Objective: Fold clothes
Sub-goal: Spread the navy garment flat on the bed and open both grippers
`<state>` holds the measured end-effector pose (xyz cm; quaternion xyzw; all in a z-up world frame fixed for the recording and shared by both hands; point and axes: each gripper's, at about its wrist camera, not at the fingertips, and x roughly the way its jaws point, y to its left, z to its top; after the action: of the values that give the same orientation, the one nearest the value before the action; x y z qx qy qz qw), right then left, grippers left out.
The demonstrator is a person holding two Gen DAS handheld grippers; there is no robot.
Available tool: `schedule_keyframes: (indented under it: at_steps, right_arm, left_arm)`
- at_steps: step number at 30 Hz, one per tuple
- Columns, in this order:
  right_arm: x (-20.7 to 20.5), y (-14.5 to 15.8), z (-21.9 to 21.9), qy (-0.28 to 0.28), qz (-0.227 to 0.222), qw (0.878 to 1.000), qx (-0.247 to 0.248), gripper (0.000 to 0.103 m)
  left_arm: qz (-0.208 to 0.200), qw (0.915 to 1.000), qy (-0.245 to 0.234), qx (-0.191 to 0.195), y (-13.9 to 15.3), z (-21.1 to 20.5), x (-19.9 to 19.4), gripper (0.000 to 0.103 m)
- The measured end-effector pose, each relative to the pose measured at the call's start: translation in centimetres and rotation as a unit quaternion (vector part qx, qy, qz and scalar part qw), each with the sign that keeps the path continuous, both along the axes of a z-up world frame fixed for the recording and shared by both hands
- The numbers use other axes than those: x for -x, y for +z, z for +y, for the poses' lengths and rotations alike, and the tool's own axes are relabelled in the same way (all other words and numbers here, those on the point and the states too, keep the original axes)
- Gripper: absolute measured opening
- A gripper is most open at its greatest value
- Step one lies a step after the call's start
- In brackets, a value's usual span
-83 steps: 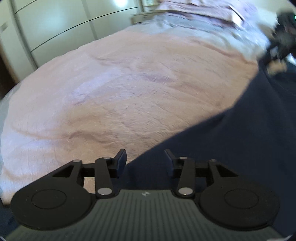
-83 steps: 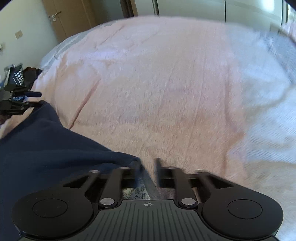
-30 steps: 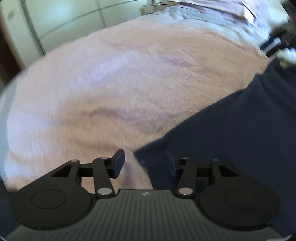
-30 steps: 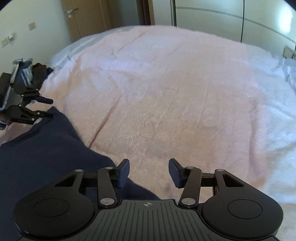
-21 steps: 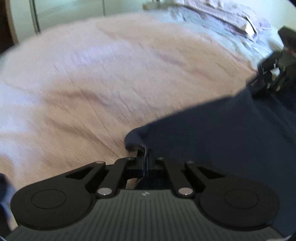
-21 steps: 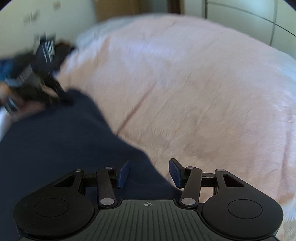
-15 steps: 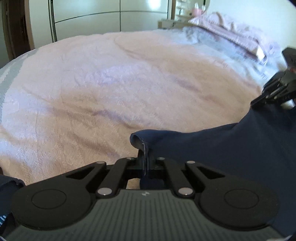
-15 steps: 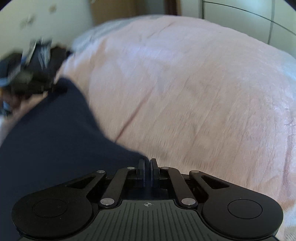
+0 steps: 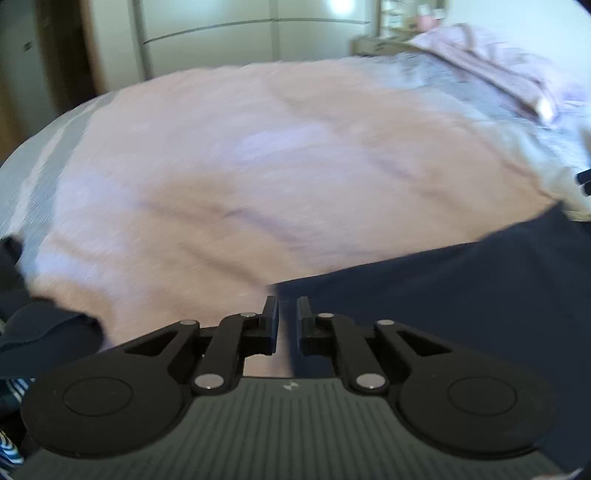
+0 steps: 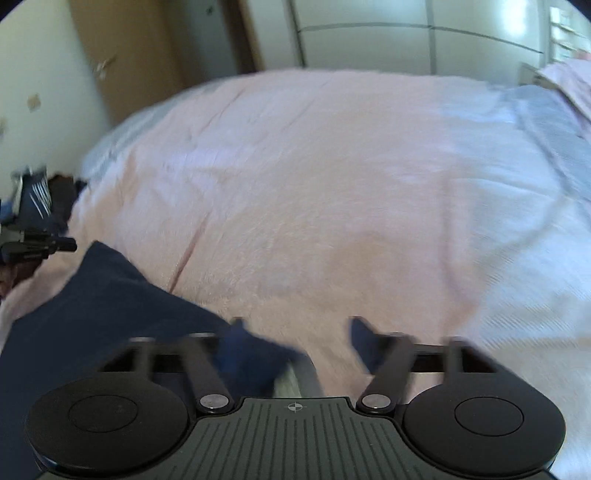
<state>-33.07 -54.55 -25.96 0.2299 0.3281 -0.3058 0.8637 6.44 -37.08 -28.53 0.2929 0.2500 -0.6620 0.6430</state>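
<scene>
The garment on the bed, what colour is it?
Plain dark navy garment, clearest in the left wrist view.

At the bottom of the frame, the left gripper [image 9: 287, 320] has its two black fingers [image 9: 270, 321] a little apart, and they are opening. The edge of a dark blue cloth [image 9: 461, 295] lies in the gap, filling the lower right. A big pink blanket [image 9: 258, 177] fills the middle. White closet doors [image 9: 240, 33] stand at the top.
</scene>
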Motion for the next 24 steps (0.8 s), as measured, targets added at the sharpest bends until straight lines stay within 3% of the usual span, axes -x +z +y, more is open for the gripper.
schedule_keyframes:
  at_steps: [2,7,12,15,16,17,18,22,24]
  right_arm:
    - [2.8,0.1,1.7,-0.021,-0.003,1.0,-0.001,0.07]
    - [10.0,-0.1,5.3,-0.087,-0.032,0.996,-0.006,0.07]
    - [15.8,-1.1,5.6,-0.116,-0.023,0.993,-0.021,0.07]
    - [16.7,-2.3,4.3,-0.105,-0.045,0.992,-0.052,0.069]
    - [16.6,-2.9,3.6,-0.101,-0.048,0.992,-0.062,0.064]
    - [16.2,-3.6,3.0,-0.096,-0.049,0.992,-0.071,0.016]
    - [15.9,-4.1,2.4,-0.091,-0.055,0.99,-0.088,0.004]
    - [20.5,-2.9,1.4,-0.174,-0.072,0.981,-0.037,0.0]
    - [22.8,-3.5,1.1,-0.186,-0.081,0.978,-0.056,0.0]
  left_arm:
    - [-0.003,0.9995,-0.032,0.006,0.7,0.8,2.5,0.016]
    - [0.006,0.991,-0.133,0.013,1.7,1.9,10.9,0.019]
    - [0.013,0.972,-0.234,-0.006,0.8,1.8,20.6,0.024]
    - [0.006,0.9617,-0.273,-0.025,-0.7,1.4,25.4,0.025]
    - [0.002,0.9593,-0.281,-0.031,-1.2,1.1,26.6,0.025]
    - [0.003,0.9579,-0.285,-0.034,-1.5,1.0,27.6,0.025]
    - [0.004,0.9565,-0.289,-0.036,-1.9,0.9,28.6,0.025]
    - [0.028,0.9604,-0.275,-0.033,-2.3,0.1,29.8,0.026]
    - [0.037,0.9607,-0.273,-0.036,-2.7,-0.3,30.4,0.026]
